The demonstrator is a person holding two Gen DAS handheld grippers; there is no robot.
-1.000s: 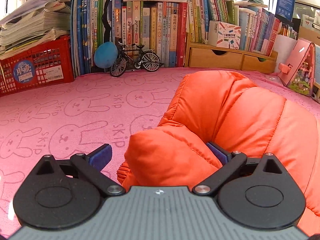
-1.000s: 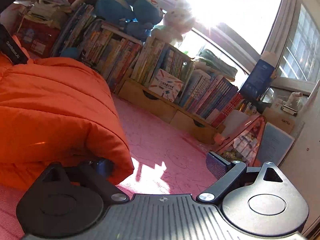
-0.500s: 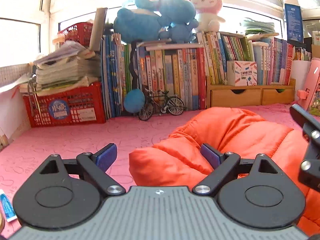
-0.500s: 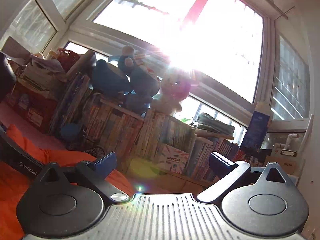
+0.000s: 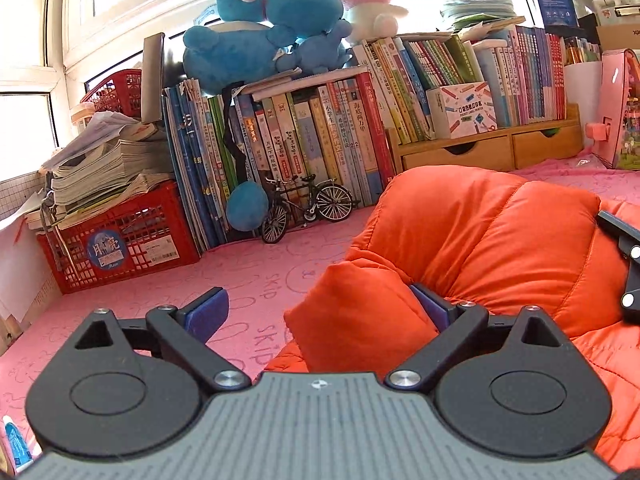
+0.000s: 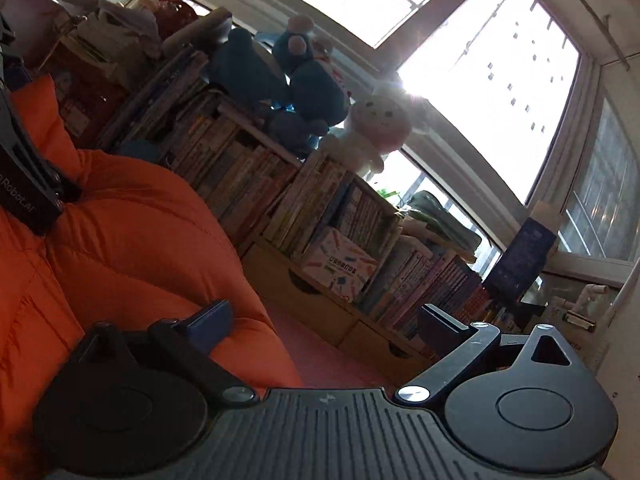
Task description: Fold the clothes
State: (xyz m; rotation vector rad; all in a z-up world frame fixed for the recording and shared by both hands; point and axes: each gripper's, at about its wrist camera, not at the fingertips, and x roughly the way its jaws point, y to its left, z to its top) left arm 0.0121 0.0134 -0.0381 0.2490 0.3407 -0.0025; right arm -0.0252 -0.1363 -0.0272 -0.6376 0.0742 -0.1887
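Puffy orange quilted jacket (image 5: 480, 240) on pink mat: left gripper (image 5: 320, 308) jaws just widened, wide apart w/ fold between, unclamped; right gripper (image 6: 324, 320) spread wide at jacket's edge, holding nothing.

Jacket (image 5: 480, 240) lies on the mat (image 5: 248, 280), right of centre in left wrist view. Behind it – a book row (image 5: 320, 140) along the wall, toy bicycle (image 5: 306, 206) in front, crate (image 5: 120, 236) far left, plush toys (image 5: 280, 20) on top.
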